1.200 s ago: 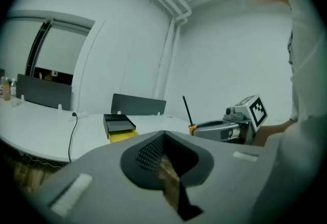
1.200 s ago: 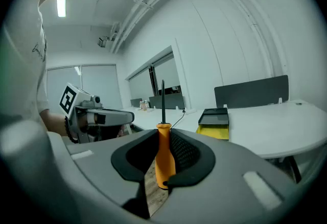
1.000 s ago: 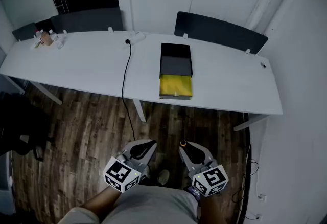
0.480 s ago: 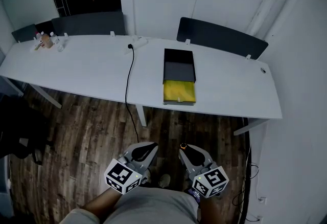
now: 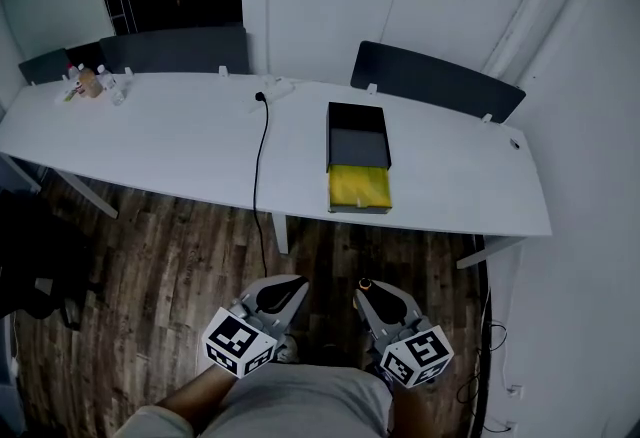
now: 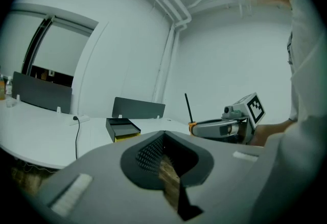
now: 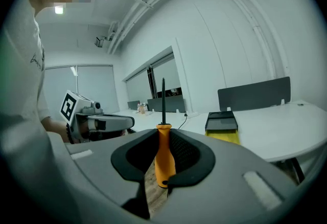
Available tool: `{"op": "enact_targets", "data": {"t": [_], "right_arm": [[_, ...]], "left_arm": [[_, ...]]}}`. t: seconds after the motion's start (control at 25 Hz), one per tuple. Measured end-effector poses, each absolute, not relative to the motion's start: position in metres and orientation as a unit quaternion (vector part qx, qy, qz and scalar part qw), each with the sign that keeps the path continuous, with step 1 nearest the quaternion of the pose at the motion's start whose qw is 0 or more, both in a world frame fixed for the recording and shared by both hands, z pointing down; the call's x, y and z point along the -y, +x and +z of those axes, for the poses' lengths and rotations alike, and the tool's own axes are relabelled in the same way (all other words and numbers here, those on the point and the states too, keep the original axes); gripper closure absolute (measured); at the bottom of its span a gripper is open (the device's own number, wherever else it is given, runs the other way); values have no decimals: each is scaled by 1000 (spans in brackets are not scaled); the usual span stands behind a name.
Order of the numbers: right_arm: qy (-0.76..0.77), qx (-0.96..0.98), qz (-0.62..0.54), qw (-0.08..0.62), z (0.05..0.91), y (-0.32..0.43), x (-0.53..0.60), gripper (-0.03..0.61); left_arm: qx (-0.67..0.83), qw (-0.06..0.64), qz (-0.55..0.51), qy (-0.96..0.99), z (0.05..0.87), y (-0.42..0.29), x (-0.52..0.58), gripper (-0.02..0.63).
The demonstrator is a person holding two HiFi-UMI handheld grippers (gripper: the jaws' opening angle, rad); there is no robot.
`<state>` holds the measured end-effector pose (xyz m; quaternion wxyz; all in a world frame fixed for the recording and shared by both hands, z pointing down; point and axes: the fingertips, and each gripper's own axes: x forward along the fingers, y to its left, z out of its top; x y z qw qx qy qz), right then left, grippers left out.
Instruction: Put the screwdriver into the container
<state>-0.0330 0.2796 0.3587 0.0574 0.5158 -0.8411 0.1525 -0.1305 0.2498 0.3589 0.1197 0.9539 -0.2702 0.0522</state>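
Observation:
An orange-handled screwdriver [image 7: 164, 155] with a black shaft stands upright between the jaws of my right gripper [image 7: 162, 169], which is shut on its handle. In the head view the handle's end [image 5: 365, 284] shows at the tip of the right gripper [image 5: 369, 296], low over the wooden floor. My left gripper [image 5: 282, 290] hangs beside it, shut and holding nothing [image 6: 168, 166]. The container [image 5: 358, 158], a black box with a yellow front part, sits on the white table [image 5: 170, 141], well ahead of both grippers. It also shows in the left gripper view [image 6: 122, 129] and in the right gripper view [image 7: 222, 126].
A black cable [image 5: 262, 161] runs across the table and hangs off its near edge. Small bottles [image 5: 88, 82] stand at the far left end. Dark panels [image 5: 435, 78] rise behind the table, and a white wall [image 5: 590, 226] lies close on the right. Wooden floor [image 5: 170, 266] separates me from the table.
The table and the container have shifted slightly down and to the right in the head view. Both grippers stay low in front of me, the right still gripping the screwdriver.

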Motion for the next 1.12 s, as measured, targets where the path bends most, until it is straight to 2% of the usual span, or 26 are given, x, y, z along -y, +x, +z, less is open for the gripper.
{"op": "enact_targets", "data": {"t": [0.6, 1.12], "right_arm": [[510, 844, 157, 56, 371, -29, -240, 491], [481, 859, 160, 72, 380, 32, -108, 491]], "left_arm": [[273, 124, 50, 953, 368, -127, -213, 614], [292, 126, 57, 946, 376, -60, -83, 614]]}}
